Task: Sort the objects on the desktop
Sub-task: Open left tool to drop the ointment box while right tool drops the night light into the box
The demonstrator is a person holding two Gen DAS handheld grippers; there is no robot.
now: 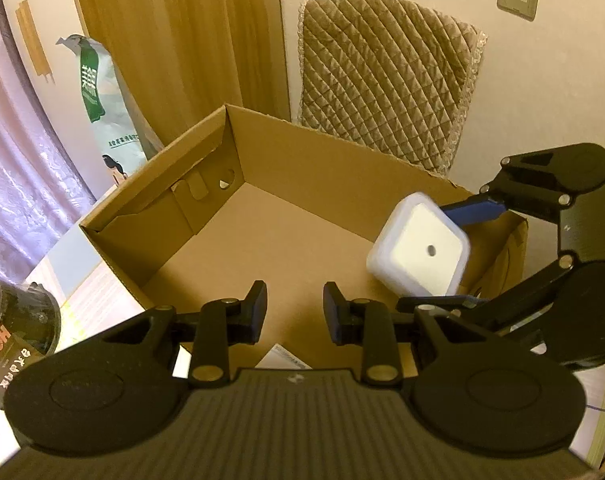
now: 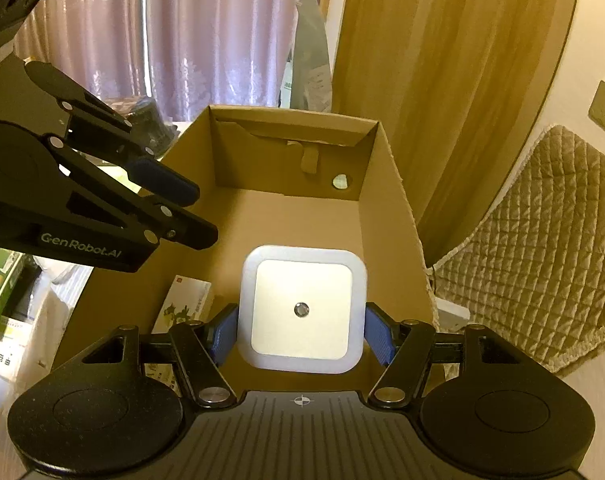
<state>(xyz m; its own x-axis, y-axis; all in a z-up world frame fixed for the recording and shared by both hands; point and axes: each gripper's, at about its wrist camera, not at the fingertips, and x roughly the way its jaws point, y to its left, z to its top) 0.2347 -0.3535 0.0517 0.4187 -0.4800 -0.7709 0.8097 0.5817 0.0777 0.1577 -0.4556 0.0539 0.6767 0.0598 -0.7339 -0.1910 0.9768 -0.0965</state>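
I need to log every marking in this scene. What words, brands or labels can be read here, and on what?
"GenRobot.AI": on the side of the left gripper, right wrist view.
"HONG...": cut-off red letters on the black packet at the left edge; the characters beside it are too blurred.
Green-and-white bag: printed characters, unreadable.
Small box in the cardboard box: print too small.
White square device: no text.

Left gripper (image 1: 295,312) parted, empty; right gripper (image 2: 301,334) clamped, loaded.

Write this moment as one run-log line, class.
stage: placing | right claw: shut on white square night light, over cardboard box | left claw: open, holding nothing | box contents: small carton
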